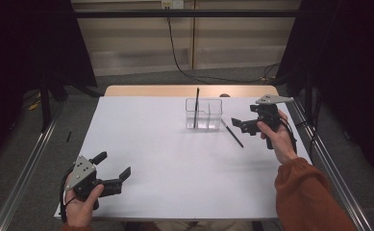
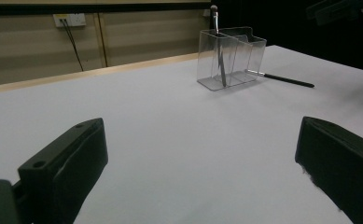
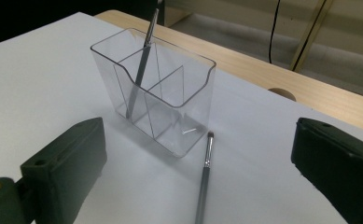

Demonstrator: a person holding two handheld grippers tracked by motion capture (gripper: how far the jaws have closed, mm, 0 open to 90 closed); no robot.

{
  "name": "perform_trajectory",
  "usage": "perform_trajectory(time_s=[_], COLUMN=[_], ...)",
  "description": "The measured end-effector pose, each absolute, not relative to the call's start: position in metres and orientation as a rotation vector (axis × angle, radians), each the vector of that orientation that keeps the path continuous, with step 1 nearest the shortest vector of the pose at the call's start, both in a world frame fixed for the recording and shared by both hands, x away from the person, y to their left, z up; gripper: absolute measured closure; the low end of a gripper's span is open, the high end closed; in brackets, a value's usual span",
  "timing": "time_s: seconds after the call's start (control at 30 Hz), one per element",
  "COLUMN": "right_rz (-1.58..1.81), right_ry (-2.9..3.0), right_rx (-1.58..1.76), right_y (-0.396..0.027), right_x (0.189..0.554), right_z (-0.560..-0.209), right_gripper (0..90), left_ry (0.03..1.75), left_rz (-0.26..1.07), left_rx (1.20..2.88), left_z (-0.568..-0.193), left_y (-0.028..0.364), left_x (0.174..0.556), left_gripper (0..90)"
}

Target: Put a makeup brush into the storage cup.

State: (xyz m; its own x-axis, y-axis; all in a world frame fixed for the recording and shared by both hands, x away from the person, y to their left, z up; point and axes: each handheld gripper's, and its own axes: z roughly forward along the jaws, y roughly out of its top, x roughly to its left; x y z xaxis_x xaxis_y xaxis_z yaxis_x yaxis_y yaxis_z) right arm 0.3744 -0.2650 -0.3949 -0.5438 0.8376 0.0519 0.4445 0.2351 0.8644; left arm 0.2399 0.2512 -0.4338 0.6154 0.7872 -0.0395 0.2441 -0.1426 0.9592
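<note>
**Trainee:** Where does the loose brush (image 3: 204, 175) lie?

**Instructor:** Flat on the white table (image 1: 165, 163), just beside the clear organizer (image 3: 157, 93). The bristle end points at the organizer's near wall and sits close to it. A second brush (image 3: 142, 63) already stands tilted in one end compartment.

**Trainee:** What is the condition of the right gripper (image 1: 242, 126)?

**Instructor:** Released. The jaws are spread wide and carry nothing. It hangs above the handle, with the loose brush lying between the jaws in the right gripper view.

**Trainee:** How should the pick-up be done?

**Instructor:** Probably as follows. Lower the jaws astride the handle, behind the metal ferrule, not on the bristles. Keep clear of the organizer wall, since a light plastic box may slide if nudged. Close across the thin shaft, not along it, or it may roll out.

**Trainee:** And the left gripper (image 1: 111, 171)?

**Instructor:** Also released and empty, held low at the near left corner, well apart from the organizer.
</note>
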Motion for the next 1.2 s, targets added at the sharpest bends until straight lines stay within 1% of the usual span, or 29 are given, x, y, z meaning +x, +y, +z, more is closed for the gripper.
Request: perform_trajectory(time_s=[0.27, 0.37, 0.53, 0.87, 1.07, 1.2], right_rz=[1.127, 1.093, 0.997, 0.791, 0.700, 0.606], right_ry=[2.210, 2.254, 2.341, 2.482, 2.586, 2.642], right_rx=[1.193, 1.204, 1.237, 1.293, 1.306, 1.311], right_y=[-0.258, -0.254, -0.249, -0.242, -0.240, -0.235], right_x=[0.393, 0.399, 0.413, 0.434, 0.447, 0.454], right_z=[-0.392, -0.391, -0.396, -0.402, -0.402, -0.410], right_gripper=[4.0, 5.7, 7.6, 8.4, 6.9, 9.0], left_ry=[0.854, 0.854, 0.848, 0.843, 0.839, 0.839], left_rz=[0.584, 0.584, 0.581, 0.576, 0.576, 0.574], left_rx=[1.695, 1.696, 1.697, 1.705, 1.708, 1.711], left_z=[-0.434, -0.434, -0.434, -0.435, -0.435, -0.435], left_y=[0.251, 0.250, 0.250, 0.250, 0.250, 0.249], left_x=[0.240, 0.240, 0.240, 0.240, 0.240, 0.240], left_gripper=[2.4, 2.4, 2.4, 2.4, 2.4, 2.4])
